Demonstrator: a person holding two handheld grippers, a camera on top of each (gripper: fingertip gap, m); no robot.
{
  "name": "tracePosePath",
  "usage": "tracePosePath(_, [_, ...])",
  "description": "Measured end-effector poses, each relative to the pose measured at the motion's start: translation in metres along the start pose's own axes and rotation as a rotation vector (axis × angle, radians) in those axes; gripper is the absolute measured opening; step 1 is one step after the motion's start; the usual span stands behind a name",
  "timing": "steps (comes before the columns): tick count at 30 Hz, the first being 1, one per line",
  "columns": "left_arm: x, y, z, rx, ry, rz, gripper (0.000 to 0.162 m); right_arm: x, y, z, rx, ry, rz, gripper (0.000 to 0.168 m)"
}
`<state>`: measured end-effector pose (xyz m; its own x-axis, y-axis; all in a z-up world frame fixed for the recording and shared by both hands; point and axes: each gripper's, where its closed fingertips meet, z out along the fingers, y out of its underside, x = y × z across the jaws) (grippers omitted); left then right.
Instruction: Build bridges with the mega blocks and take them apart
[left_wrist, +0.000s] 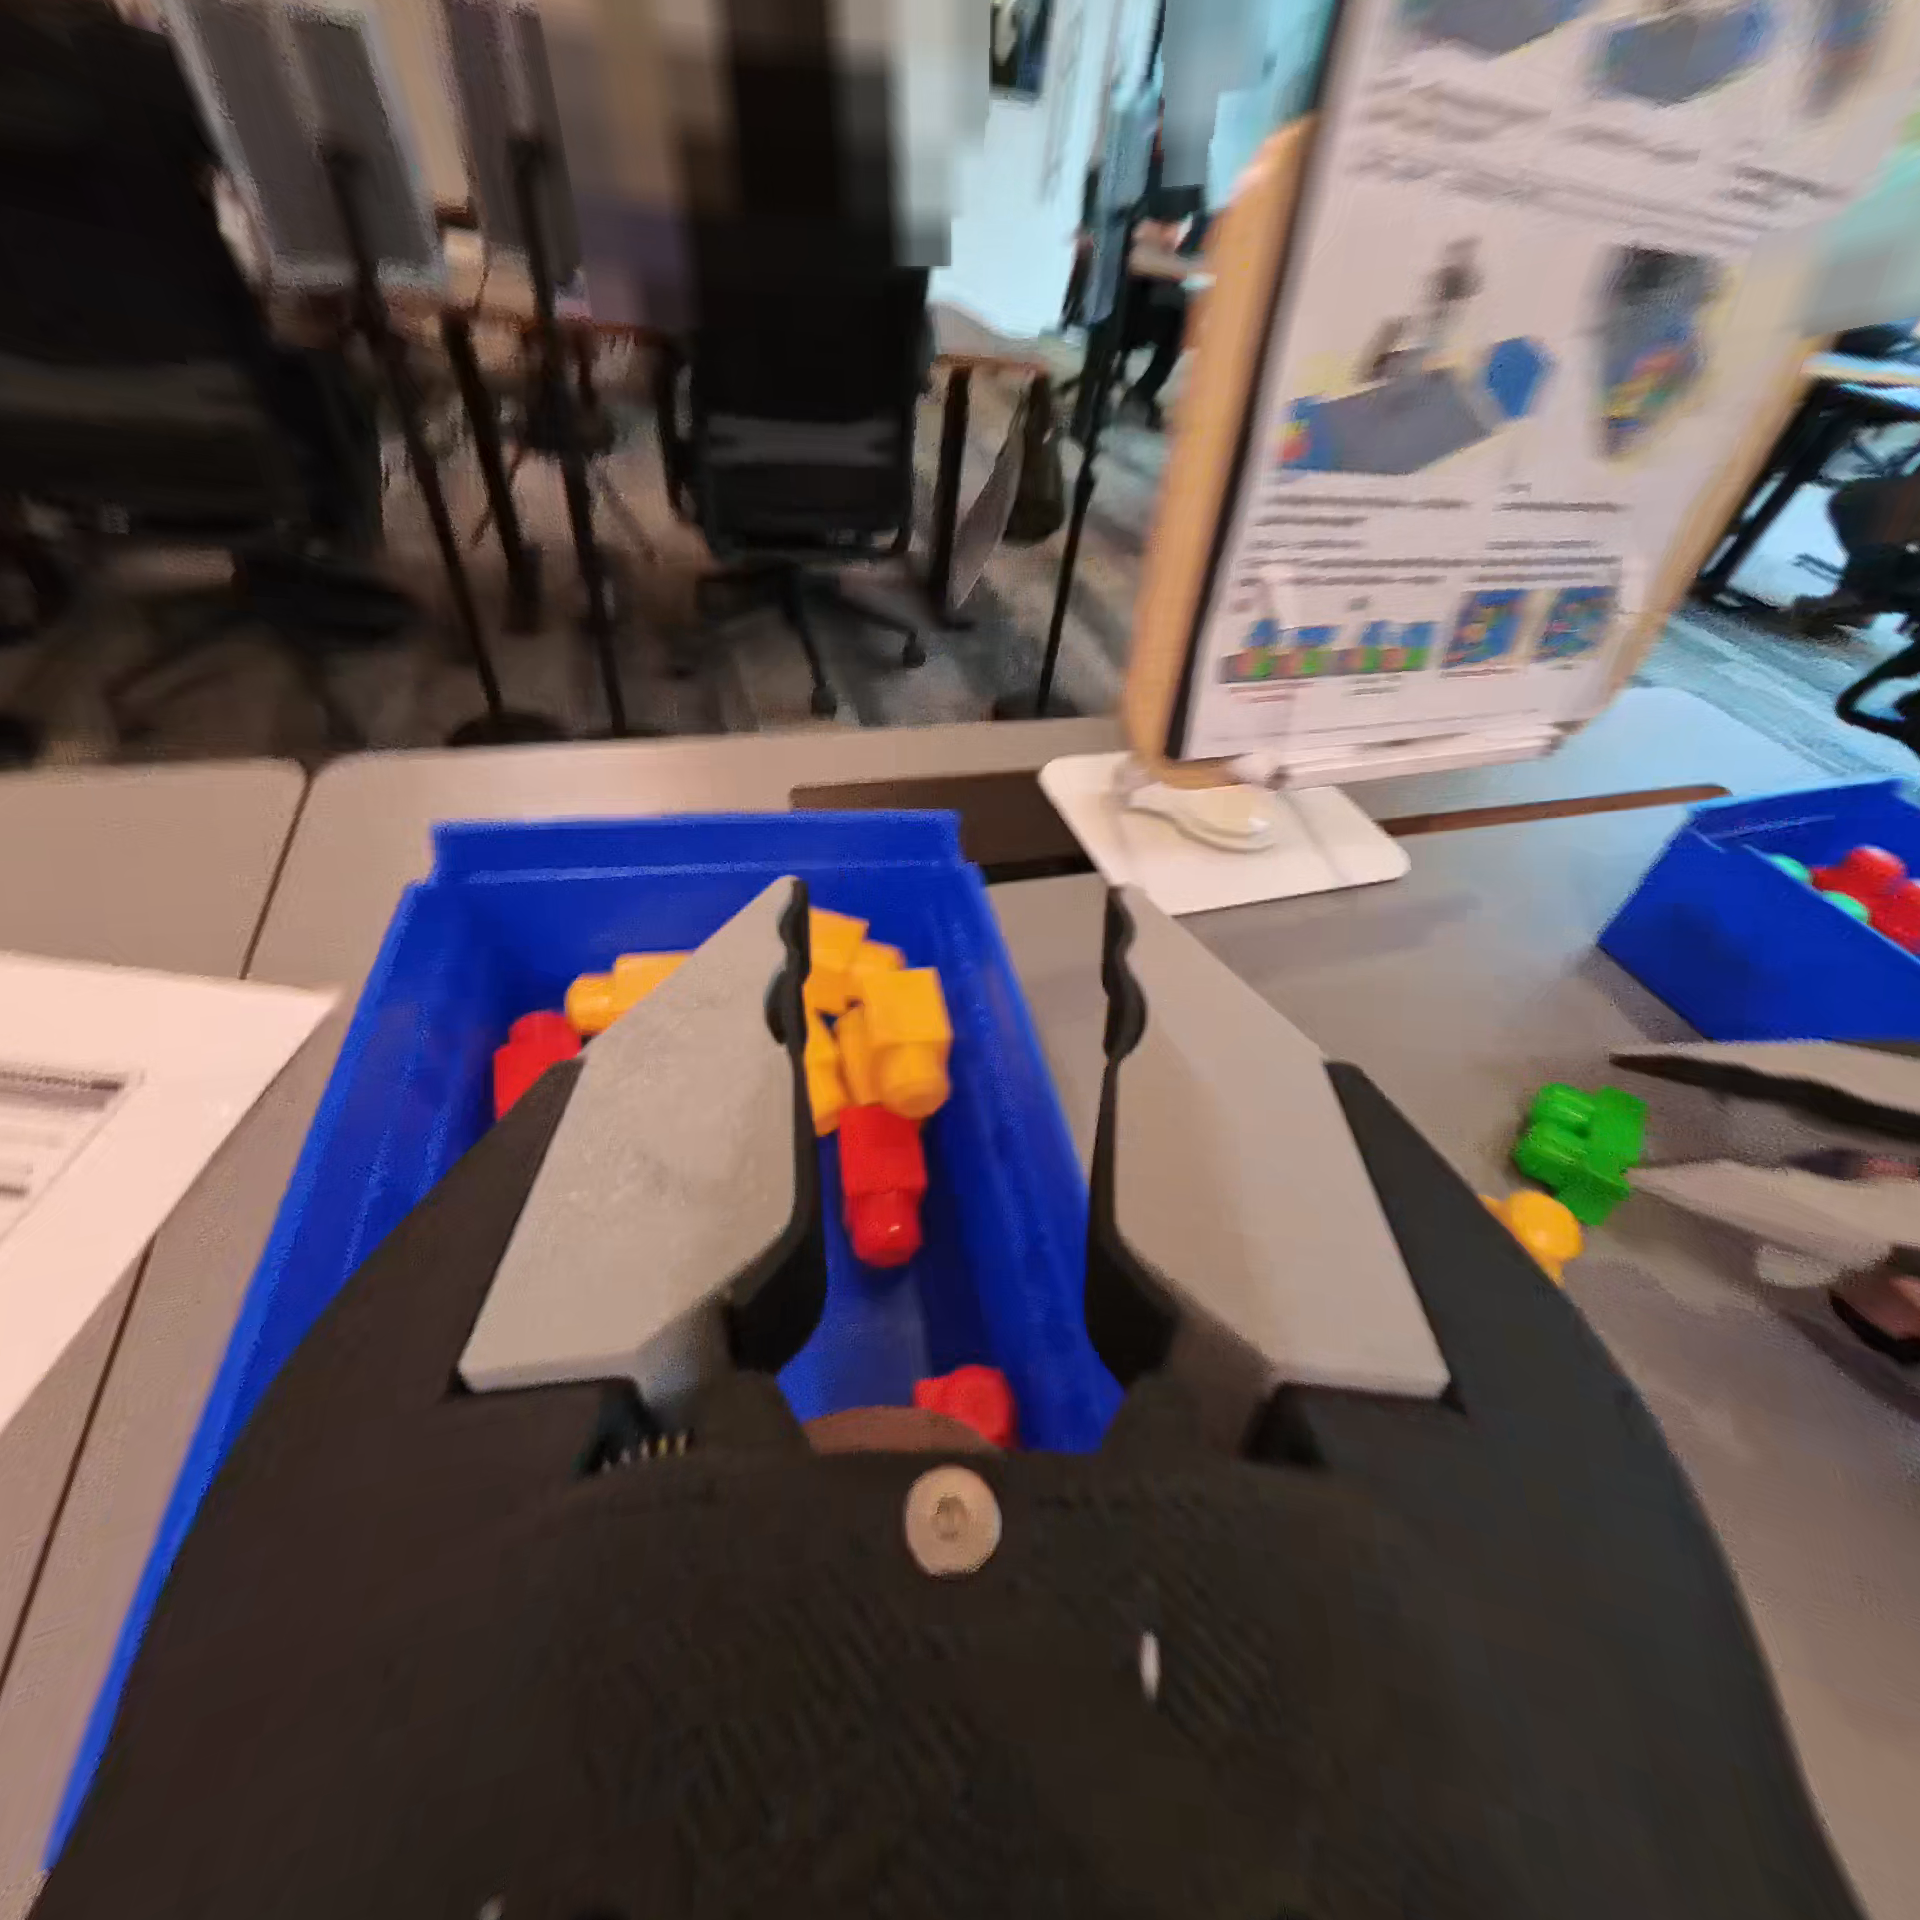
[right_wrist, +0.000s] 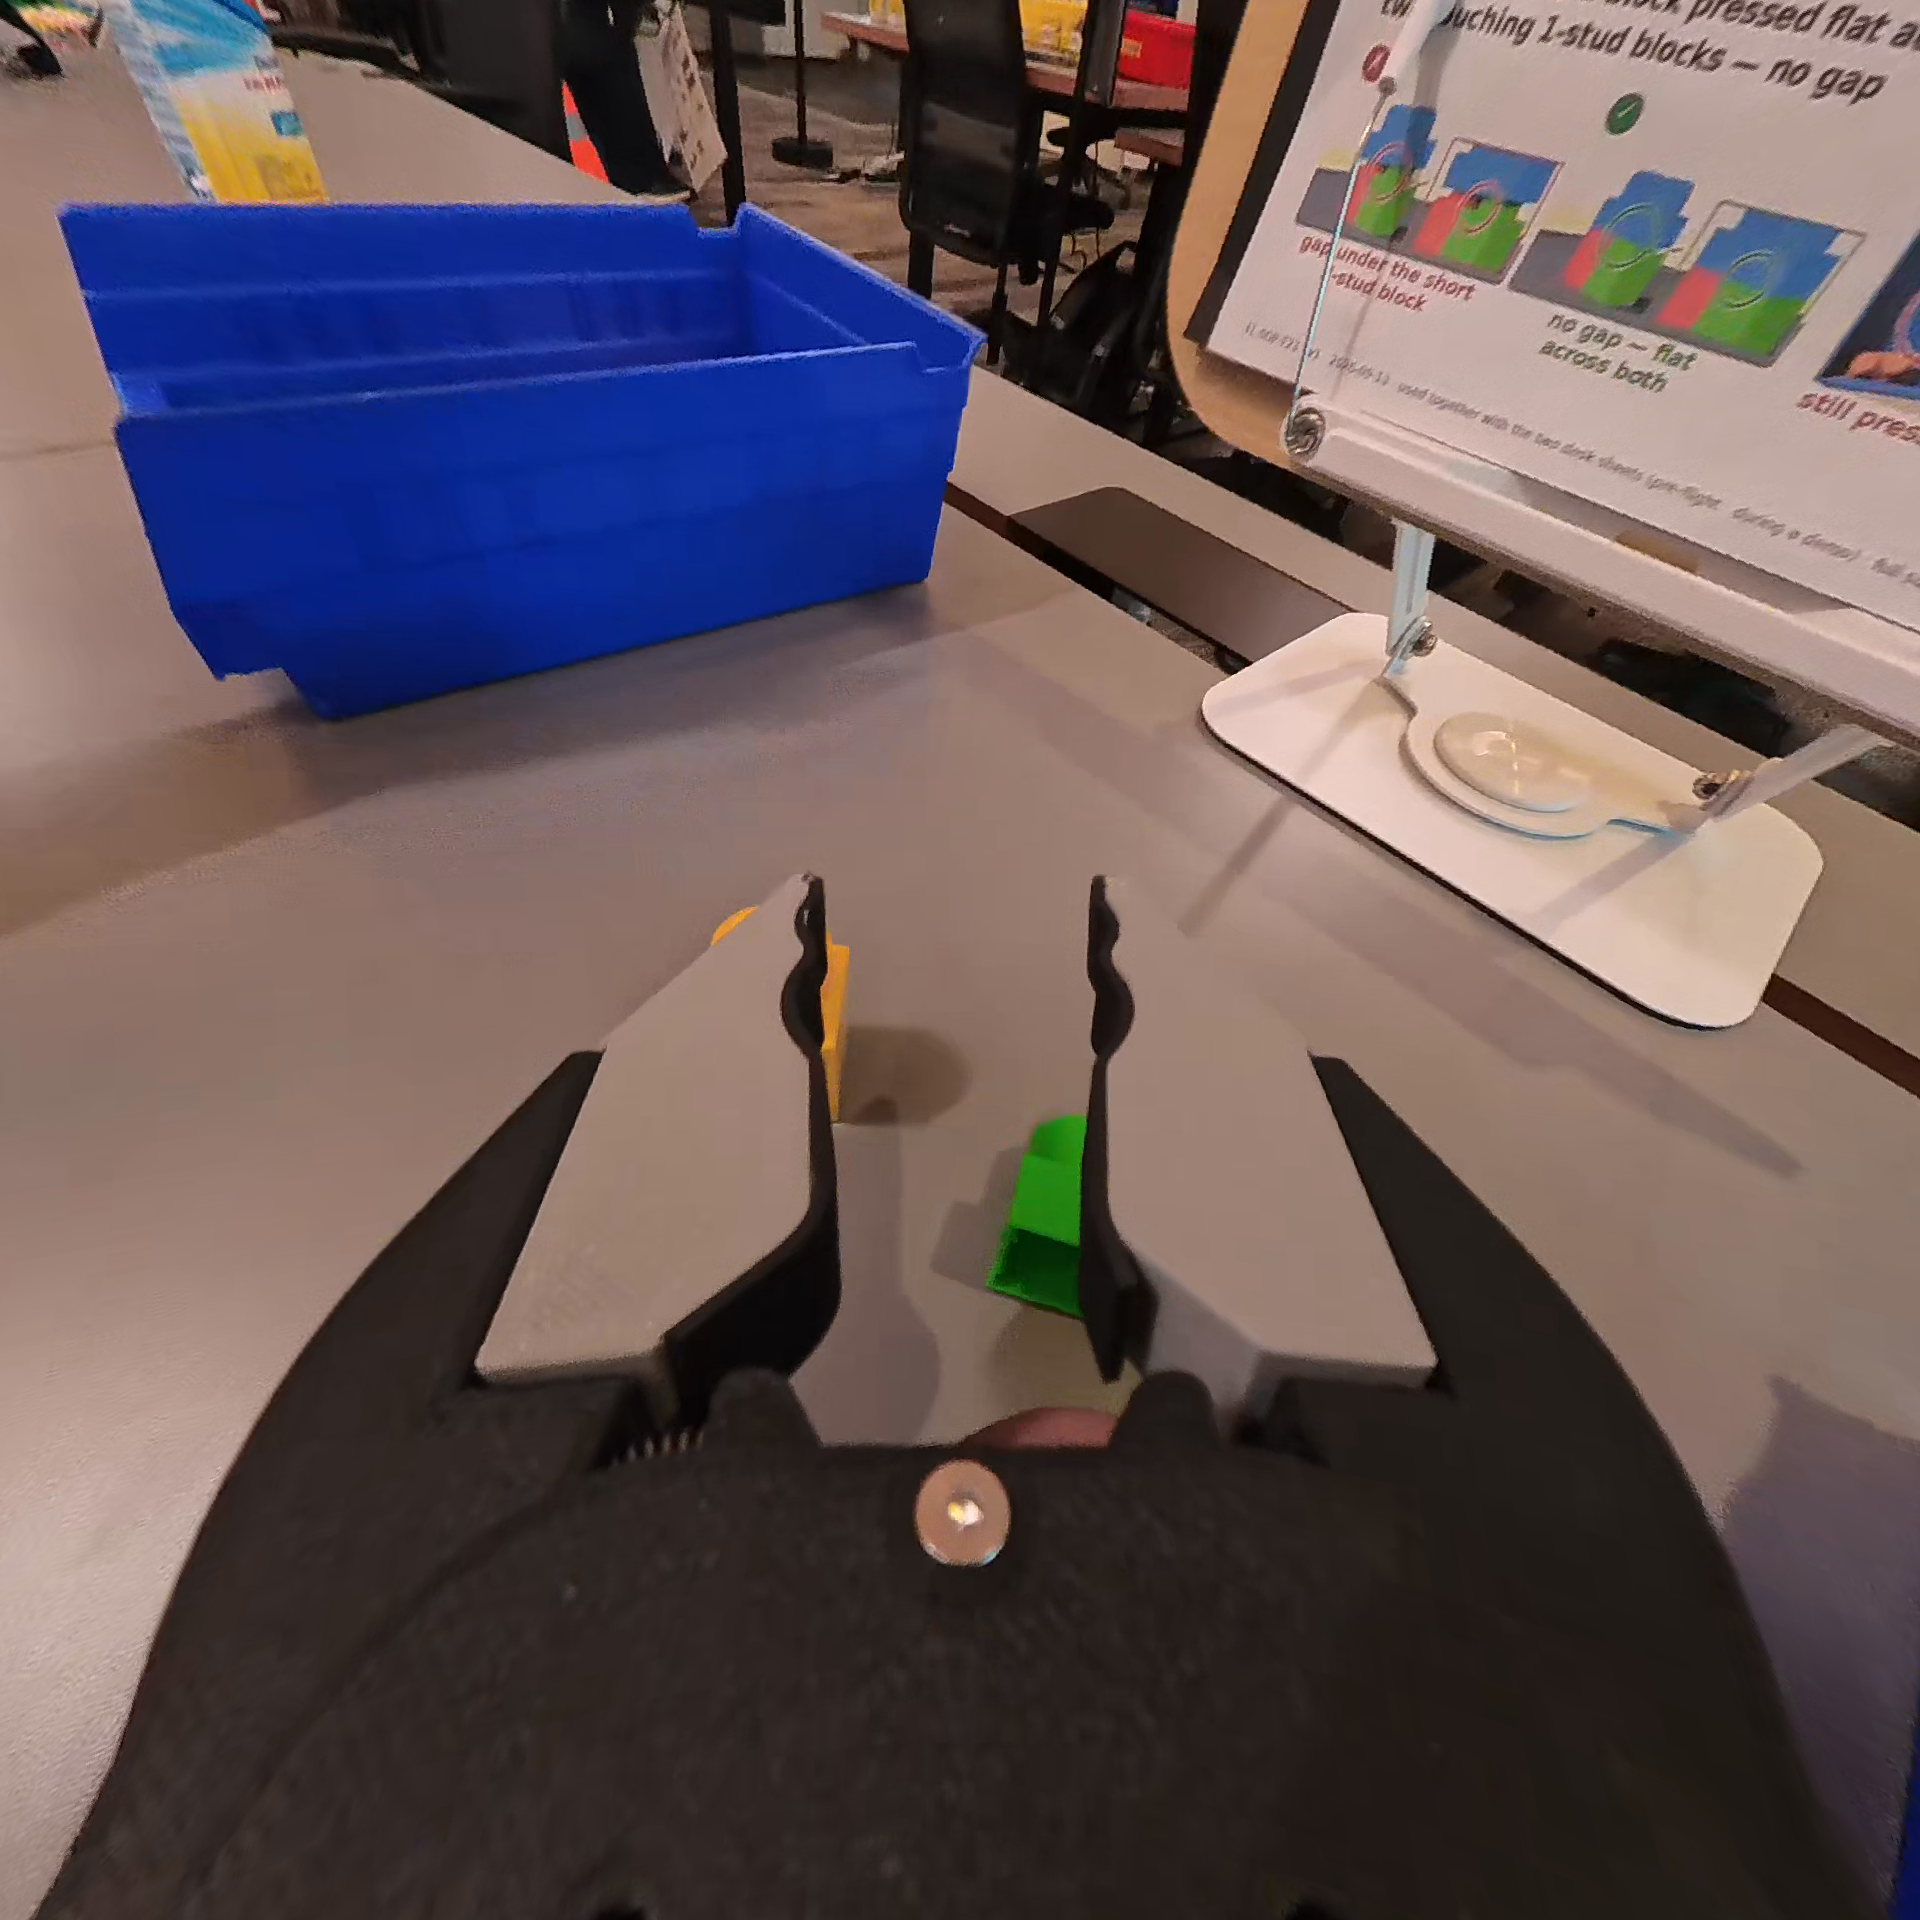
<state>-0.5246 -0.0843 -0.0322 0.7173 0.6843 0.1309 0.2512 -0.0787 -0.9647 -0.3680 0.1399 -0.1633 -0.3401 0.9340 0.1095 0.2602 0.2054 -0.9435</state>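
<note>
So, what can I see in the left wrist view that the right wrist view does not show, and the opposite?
Only the left wrist view shows inside the blue bin: red blocks and yellow blocks. It also shows a second blue bin at the right holding blocks, and the right gripper by the green block.

Only the right wrist view shows the right gripper from behind, open over bare table.

Both share the green block, a yellow block, the first bin and the sign stand.

Black hand-held gripper (left_wrist: 951, 904) — grey fingers, silver screw
</note>
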Motion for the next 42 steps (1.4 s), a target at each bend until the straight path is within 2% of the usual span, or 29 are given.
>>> tracePosePath(4, [-0.041, 0.032, 0.043, -0.176, 0.006, -0.105, 0.058, -0.004, 0.001, 0.001, -0.005, 0.015, -0.045, 0.047])
tracePosePath(8, [-0.033, 0.071, 0.082, -0.287, 0.067, -0.087, 0.058, -0.005, -0.001, 0.001, 0.009, 0.023, -0.056, 0.046])
tracePosePath(10, [-0.026, 0.094, 0.099, -0.391, 0.116, -0.076, 0.056, -0.005, 0.001, 0.003, 0.003, 0.019, -0.05, 0.046])
tracePosePath(12, [-0.019, 0.107, 0.106, -0.467, 0.157, -0.063, 0.057, -0.006, 0.004, 0.005, -0.008, 0.008, -0.046, 0.046])
tracePosePath(16, [-0.024, 0.118, 0.116, -0.5, 0.127, -0.032, 0.055, -0.007, 0.007, 0.008, -0.02, -0.002, -0.041, 0.046])
tracePosePath(18, [-0.02, 0.131, 0.122, -0.535, 0.145, -0.028, 0.045, -0.009, 0.006, 0.008, -0.016, -0.014, -0.03, 0.046])
tracePosePath(21, [-0.027, 0.152, 0.129, -0.6, 0.101, 0.003, 0.048, -0.012, 0.005, 0.008, -0.013, -0.019, -0.035, 0.045])
tracePosePath(25, [-0.028, 0.151, 0.134, -0.579, 0.067, 0.086, 0.037, -0.014, 0.0, 0.005, 0.0, -0.016, -0.048, 0.045])
tracePosePath(28, [-0.031, 0.142, 0.128, -0.568, 0.035, 0.163, 0.035, -0.015, -0.002, 0.003, 0.004, -0.019, -0.052, 0.045])
tracePosePath(32, [-0.026, 0.102, 0.1, -0.508, 0.04, 0.263, 0.034, -0.013, 0.0, 0.003, -0.005, -0.03, -0.035, 0.045])
tracePosePath(35, [0.004, 0.073, 0.065, -0.48, 0.11, 0.41, 0.034, -0.013, 0.001, 0.003, -0.014, -0.051, -0.014, 0.045])
tracePosePath(37, [0.045, 0.06, 0.043, -0.457, 0.223, 0.49, 0.034, -0.013, 0.001, 0.002, -0.021, -0.062, -0.01, 0.045])
tracePosePath(39, [0.093, 0.063, 0.024, -0.464, 0.359, 0.612, 0.034, -0.014, -0.001, 0.0, -0.015, -0.081, -0.008, 0.045])
tracePosePath(42, [0.137, 0.099, 0.013, -0.6, 0.456, 0.811, 0.034, -0.017, -0.007, -0.005, 0.015, -0.122, 0.011, 0.045])
